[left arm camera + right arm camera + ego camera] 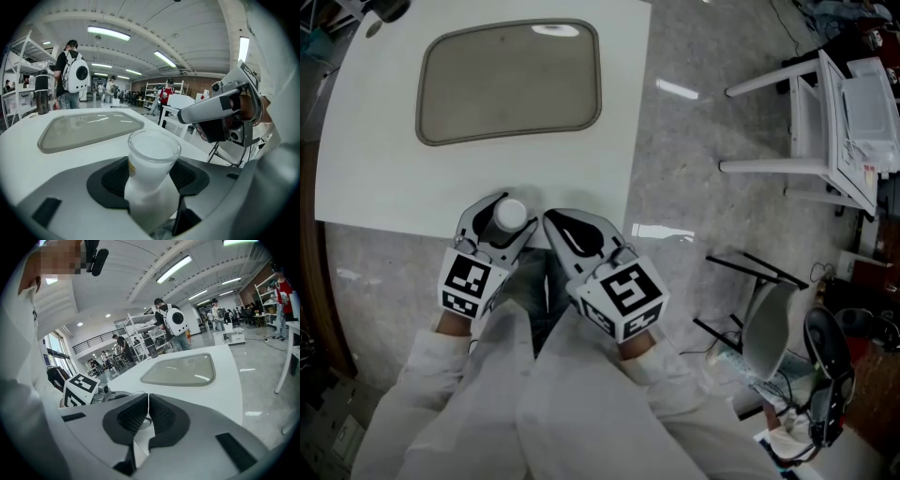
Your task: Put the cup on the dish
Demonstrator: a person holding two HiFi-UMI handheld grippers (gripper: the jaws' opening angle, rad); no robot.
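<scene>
Left gripper view: cup (152, 161) btwn fingers (111, 182)

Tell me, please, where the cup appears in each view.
Head view: the cup sits low centre-left, in the left gripper.
Left gripper view: dead centre, between the jaws.
Right gripper view: just a thin rim arc, left of centre.
Shared landmark: the grey dish.

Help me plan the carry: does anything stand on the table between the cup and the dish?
Nothing visible does. The cup sits in the left gripper at the near edge of the table, and only bare tabletop lies between it and the empty dish. The right gripper, shut, is beside the cup, off that path.
</scene>
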